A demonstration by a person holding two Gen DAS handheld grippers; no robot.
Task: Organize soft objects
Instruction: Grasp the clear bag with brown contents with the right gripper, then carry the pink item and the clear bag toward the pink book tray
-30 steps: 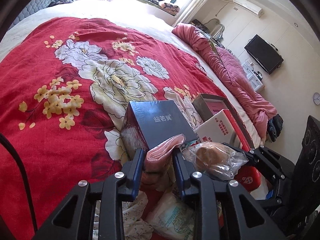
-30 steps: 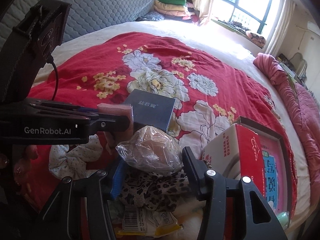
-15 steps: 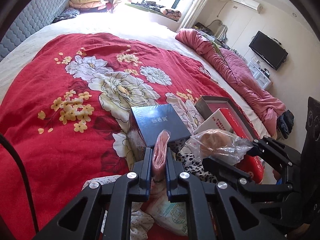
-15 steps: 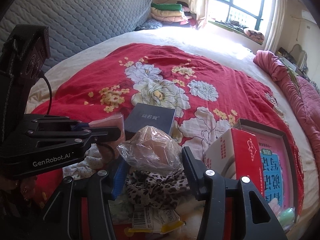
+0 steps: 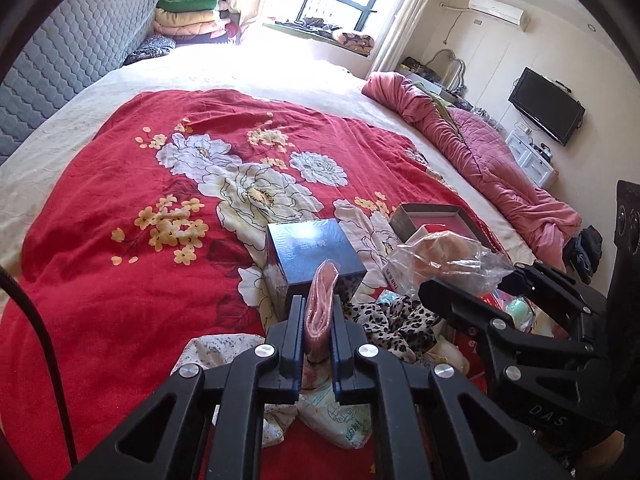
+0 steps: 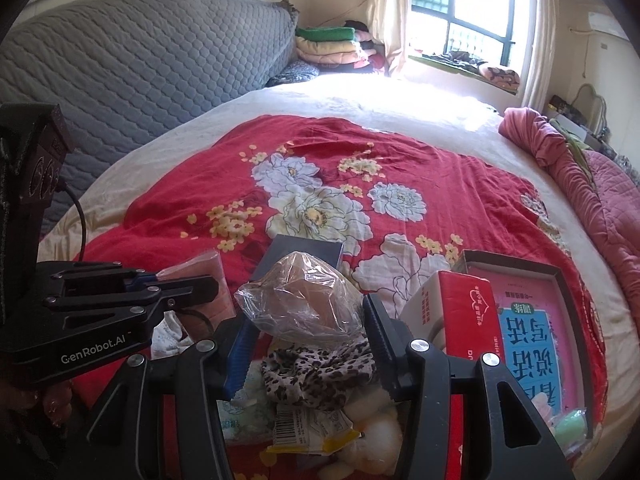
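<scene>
My left gripper point(image 5: 318, 314) is shut on a folded pink soft pouch point(image 5: 325, 280), squeezed flat and upright between its pads. In the right wrist view that same pouch point(image 6: 202, 270) hangs at the left in the left gripper point(image 6: 192, 282). My right gripper point(image 6: 307, 314) is shut on a clear plastic bag with a brown soft lump inside point(image 6: 304, 292), held above the pile. From the left wrist view the bag point(image 5: 444, 248) sits in the right gripper point(image 5: 472, 278) at the right. Both items are lifted off the red floral blanket point(image 5: 120, 260).
A dark blue box point(image 5: 312, 248) stands just ahead. Below lie a leopard-print cloth point(image 6: 316, 372), a white floral cloth point(image 5: 224, 350), tissue packets point(image 5: 340, 420) and a pale plush point(image 6: 372, 432). A red-and-white carton point(image 6: 460, 312) and an open box with a pink book point(image 6: 528, 320) sit right.
The left jaws closed tight on the pink pouch, flattening it. Both grippers rose from the pile with their items, and more of the bed and room shows.
</scene>
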